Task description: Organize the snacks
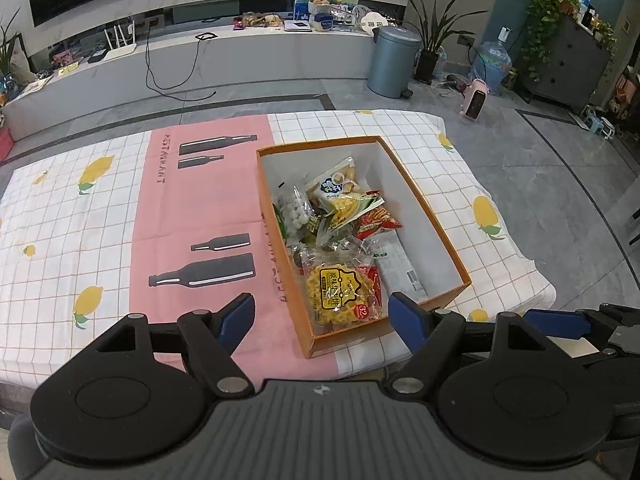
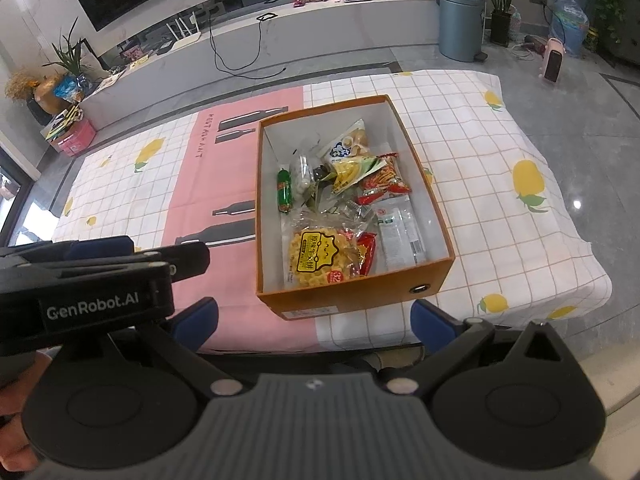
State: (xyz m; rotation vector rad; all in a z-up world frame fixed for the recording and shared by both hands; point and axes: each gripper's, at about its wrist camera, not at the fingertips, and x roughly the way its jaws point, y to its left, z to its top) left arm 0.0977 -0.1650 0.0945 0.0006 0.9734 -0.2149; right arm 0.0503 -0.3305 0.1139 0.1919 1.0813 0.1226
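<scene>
Grey floor tiles surround a low table covered by a checked cloth [image 2: 472, 128] with lemon prints and a pink panel showing dark bottles. Toward the near right part of the tabletop stands an orange box [image 2: 352, 300] with white inner walls, and the snacks lie inside it: a yellow biscuit packet [image 2: 316, 258] at its near left corner, a white packet [image 2: 400, 234] along the right wall, a red packet [image 2: 384, 180] further in, and a green sausage [image 2: 284, 190] by the left wall. Both tools hang short of the near edge, empty. The left gripper [image 1: 322, 314] is spread wide, and the right gripper [image 2: 314, 320] is spread wide too.
</scene>
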